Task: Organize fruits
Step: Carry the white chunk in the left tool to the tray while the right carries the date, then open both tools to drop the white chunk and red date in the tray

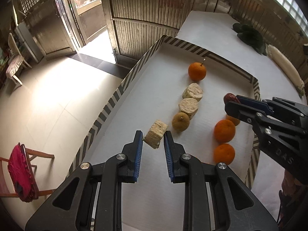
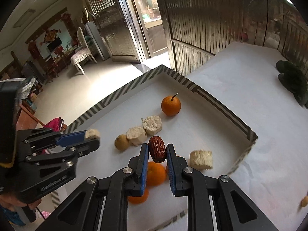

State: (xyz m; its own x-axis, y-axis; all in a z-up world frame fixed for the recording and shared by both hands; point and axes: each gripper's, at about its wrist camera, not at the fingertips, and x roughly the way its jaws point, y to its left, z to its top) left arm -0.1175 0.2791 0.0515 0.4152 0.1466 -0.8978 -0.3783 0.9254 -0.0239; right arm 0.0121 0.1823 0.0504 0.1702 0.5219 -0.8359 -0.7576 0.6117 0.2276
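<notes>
Wrinkled brown-red, a dried date point(image 2: 157, 149) sits pinched in the right tongs point(image 2: 157, 152) above the oranges point(image 2: 155, 173) in the striped-rimmed tray point(image 2: 123, 92) at the worktop's near-left corner. The left tongs point(image 1: 153, 140) clamp a straw-coloured fibrous block point(image 1: 155, 133) beside the tray's left rim. Both appear to be mid-placement; next, each load likely needs lowering beside its own kind, then release.

We see a pale tiled floor point(image 1: 48, 100) lit by daylight through an open doorway point(image 1: 90, 13). Slatted wooden panels point(image 1: 146, 5) line the wall, and a wooden chair point(image 1: 21, 173) holds red cloth.
</notes>
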